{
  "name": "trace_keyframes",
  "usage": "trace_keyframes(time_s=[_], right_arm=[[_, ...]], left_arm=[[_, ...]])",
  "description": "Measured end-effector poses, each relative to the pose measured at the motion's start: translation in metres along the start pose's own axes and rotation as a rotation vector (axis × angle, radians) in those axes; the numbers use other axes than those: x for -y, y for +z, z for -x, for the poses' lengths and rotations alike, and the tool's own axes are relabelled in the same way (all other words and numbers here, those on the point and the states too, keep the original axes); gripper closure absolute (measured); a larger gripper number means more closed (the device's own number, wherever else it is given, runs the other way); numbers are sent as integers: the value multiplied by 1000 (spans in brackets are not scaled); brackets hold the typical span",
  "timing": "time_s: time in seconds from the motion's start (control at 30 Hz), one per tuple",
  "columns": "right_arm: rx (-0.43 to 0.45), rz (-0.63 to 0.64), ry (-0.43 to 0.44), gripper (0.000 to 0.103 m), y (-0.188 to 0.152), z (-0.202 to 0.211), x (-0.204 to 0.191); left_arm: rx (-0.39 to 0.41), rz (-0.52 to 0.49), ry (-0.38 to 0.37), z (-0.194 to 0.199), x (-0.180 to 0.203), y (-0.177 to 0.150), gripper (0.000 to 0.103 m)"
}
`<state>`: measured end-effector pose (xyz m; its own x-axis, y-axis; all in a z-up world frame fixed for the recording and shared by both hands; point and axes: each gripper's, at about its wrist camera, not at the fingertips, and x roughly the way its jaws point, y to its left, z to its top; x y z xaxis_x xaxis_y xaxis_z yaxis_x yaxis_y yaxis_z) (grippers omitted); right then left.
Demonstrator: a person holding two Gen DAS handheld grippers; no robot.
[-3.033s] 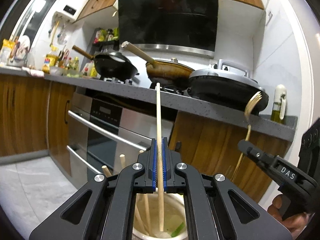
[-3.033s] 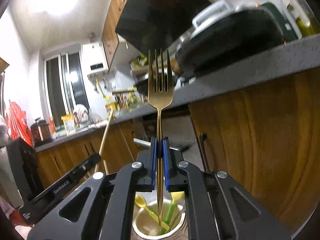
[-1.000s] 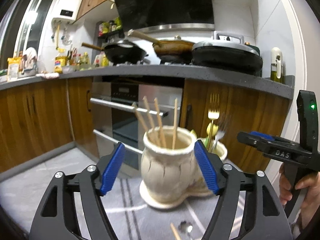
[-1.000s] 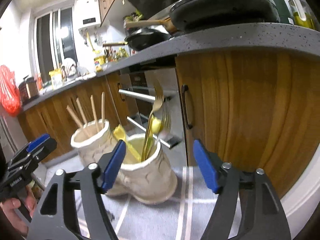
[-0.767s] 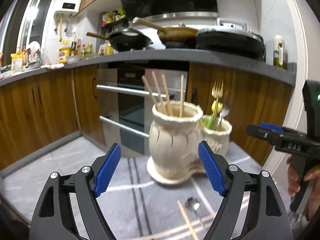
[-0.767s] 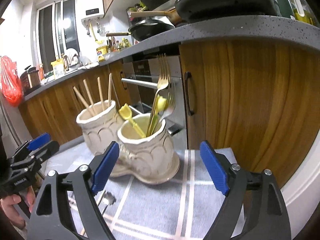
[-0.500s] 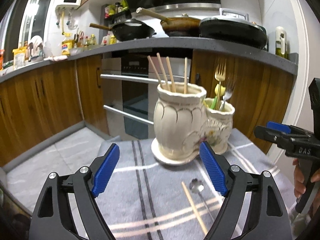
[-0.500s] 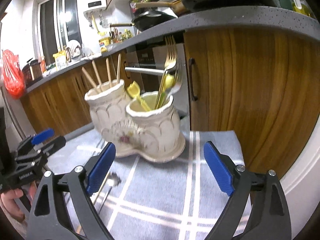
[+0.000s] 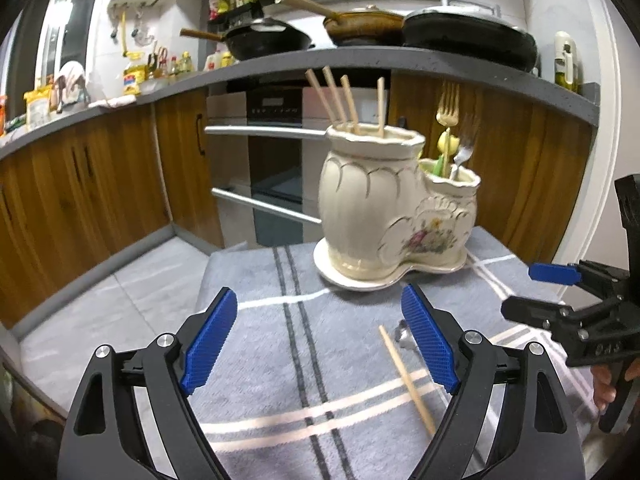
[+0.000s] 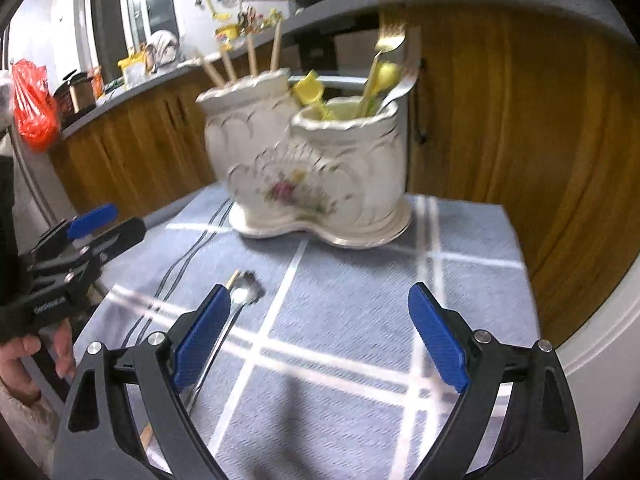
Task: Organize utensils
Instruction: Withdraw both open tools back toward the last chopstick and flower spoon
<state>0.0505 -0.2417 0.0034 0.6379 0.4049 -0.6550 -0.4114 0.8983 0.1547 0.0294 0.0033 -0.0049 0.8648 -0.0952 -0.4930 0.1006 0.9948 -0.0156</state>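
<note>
- Kitchen cabinets of brown wood and a grey counter ring a low surface covered by a grey cloth with pale stripes (image 9: pixel 256 280).
- Nearest, the left gripper (image 9: pixel 318 342) and right gripper (image 10: pixel 318 338) both hang over the cloth, jaws spread wide after just opening further, gripping nothing.
- Between them, near the cloth's front edge, a loose wooden chopstick (image 9: pixel 406 376) lies flat beside a silver metal spoon (image 10: pixel 244 296); whether the two touch seems unclear.
- Toward the far edge stands a cream ceramic two-pot utensil holder (image 9: pixel 384 208).
- Its taller pot holds four wooden chopsticks (image 9: pixel 348 100).
- Its shorter pot holds a gold fork (image 9: pixel 447 104), a silver fork (image 9: pixel 464 152) and yellow plastic utensils (image 10: pixel 310 90).
</note>
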Motion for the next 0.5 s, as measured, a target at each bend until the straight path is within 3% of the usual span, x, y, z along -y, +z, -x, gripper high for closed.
trace_keyframes(time_s=[0.17, 0.5], right_arm=[[-67, 32, 34, 20, -6, -12, -12], [-177, 60, 109, 58, -16, -30, -38]], left_arm=[[-48, 10, -2, -6, -7, -5, 19], [-83, 26, -9, -11, -13, -9, 19]])
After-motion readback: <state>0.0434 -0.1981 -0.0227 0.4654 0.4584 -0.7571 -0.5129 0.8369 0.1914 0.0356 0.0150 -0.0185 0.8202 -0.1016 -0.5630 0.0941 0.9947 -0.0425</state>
